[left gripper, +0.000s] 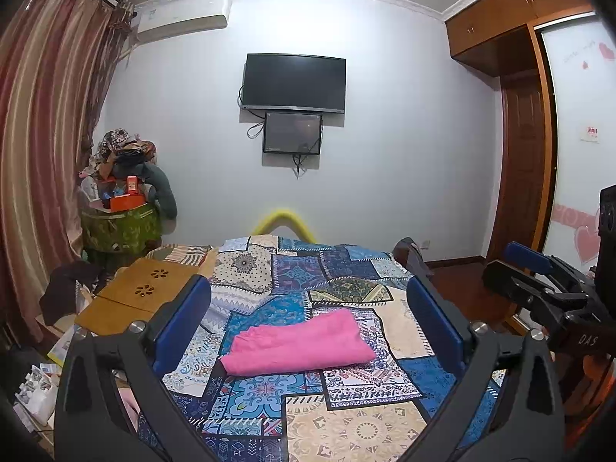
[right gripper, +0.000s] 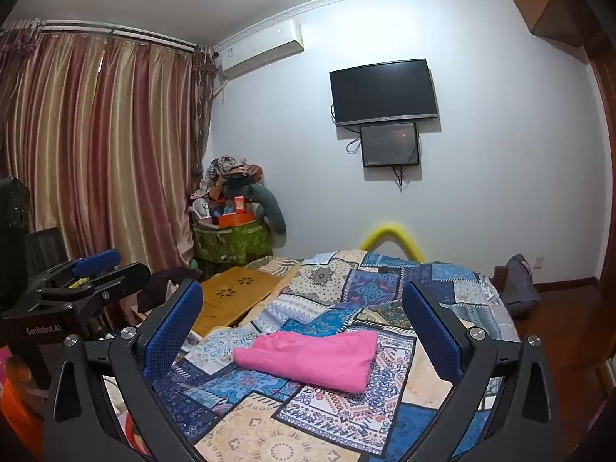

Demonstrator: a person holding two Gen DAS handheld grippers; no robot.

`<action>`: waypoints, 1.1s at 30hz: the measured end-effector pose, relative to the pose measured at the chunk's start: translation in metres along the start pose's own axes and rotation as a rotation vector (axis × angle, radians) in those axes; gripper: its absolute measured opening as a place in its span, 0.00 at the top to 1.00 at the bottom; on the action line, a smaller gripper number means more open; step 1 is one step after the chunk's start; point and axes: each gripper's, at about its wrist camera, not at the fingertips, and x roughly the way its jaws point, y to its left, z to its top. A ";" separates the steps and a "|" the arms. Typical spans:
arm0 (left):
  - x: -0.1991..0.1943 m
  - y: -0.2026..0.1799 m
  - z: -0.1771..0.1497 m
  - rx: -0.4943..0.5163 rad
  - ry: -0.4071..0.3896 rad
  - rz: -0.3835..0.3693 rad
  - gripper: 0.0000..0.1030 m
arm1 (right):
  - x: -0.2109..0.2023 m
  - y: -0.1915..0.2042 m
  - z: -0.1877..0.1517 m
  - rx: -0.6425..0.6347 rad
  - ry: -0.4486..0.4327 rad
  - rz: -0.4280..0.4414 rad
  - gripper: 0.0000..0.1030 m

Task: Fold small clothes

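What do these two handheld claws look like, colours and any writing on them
Both match: black angular frames, two fingers faced with blue textured pads, silver round bolts at the joints. The left claw carries white GenRobot.AI lettering on its body; the right claw shows white letters reading DAS. No cables or sleeves are visible.

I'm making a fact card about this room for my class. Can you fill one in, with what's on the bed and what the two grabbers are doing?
Garment: pink cloth, folded, lying flat
Surface: patchwork bedspread, blue and beige
Left gripper: open, empty, raised above the bed
Right gripper: open, empty, raised above the bed
Contact: neither gripper touches the cloth
Beside the bed: low wooden table
On the wall: dark TV, smaller screen beneath it
Corner: green bin piled with things
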 end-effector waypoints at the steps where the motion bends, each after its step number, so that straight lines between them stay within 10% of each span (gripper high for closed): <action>1: 0.000 0.000 0.000 0.001 0.000 0.002 0.01 | -0.001 0.000 -0.001 -0.001 0.000 0.000 0.00; 33: 0.009 0.005 -0.004 -0.014 0.015 0.006 0.00 | -0.002 0.000 -0.002 0.014 0.025 -0.007 0.00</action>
